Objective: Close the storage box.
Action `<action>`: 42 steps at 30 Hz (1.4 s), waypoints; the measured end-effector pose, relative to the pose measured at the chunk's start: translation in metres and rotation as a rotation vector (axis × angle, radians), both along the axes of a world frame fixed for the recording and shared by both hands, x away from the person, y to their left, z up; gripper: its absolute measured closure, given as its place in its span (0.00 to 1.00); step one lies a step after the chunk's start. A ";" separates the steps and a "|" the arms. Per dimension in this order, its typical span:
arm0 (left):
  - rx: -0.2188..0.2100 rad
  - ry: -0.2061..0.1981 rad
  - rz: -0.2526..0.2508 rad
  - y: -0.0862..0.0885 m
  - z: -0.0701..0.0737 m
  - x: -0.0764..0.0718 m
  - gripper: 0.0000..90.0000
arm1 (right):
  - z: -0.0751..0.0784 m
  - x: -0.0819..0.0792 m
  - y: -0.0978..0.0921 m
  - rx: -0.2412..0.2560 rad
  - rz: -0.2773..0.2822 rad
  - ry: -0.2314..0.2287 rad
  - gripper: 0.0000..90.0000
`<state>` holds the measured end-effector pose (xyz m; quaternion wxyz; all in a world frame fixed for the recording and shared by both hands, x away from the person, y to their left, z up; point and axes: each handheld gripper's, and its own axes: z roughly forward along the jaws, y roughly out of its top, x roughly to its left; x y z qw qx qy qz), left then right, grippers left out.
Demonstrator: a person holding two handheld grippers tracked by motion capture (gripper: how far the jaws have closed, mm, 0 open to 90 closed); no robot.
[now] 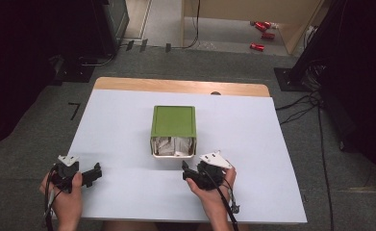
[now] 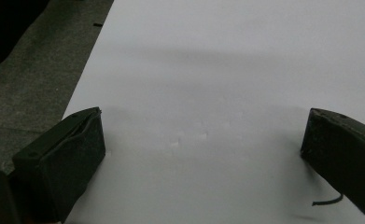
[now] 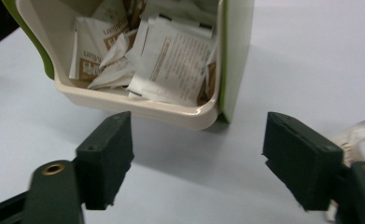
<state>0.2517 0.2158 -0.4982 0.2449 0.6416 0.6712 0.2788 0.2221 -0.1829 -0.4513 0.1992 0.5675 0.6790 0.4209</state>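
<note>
Gaping wide with nothing between them, the jaws of the right gripper (image 3: pixel 196 158) face the open mouth of a green box (image 3: pixel 236 51) lying on its side just ahead. Paper sachets (image 3: pixel 171 60) printed in brown and white are heaped inside its cream lining, reaching the lower lip. From the high view the right gripper (image 1: pixel 191 174) sits close to the box's (image 1: pixel 173 121) near end, held in the person's right hand (image 1: pixel 214 190). The left gripper (image 2: pixel 203 154) also stands wide open over bare white table (image 2: pixel 227 70), well apart from the box, near the table's (image 1: pixel 253 144) front left corner.
</note>
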 end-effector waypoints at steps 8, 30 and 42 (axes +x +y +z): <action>0.000 0.000 0.000 0.000 0.000 0.000 0.00 | 0.015 -0.003 -0.030 0.010 -0.004 -0.010 0.09; 0.001 -0.001 0.000 0.000 0.000 0.000 0.00 | 0.026 -0.014 -0.120 -0.046 -0.094 -0.031 0.00; 0.001 -0.001 0.000 0.000 0.000 0.000 0.00 | 0.015 -0.025 -0.159 -0.104 -0.163 -0.021 0.00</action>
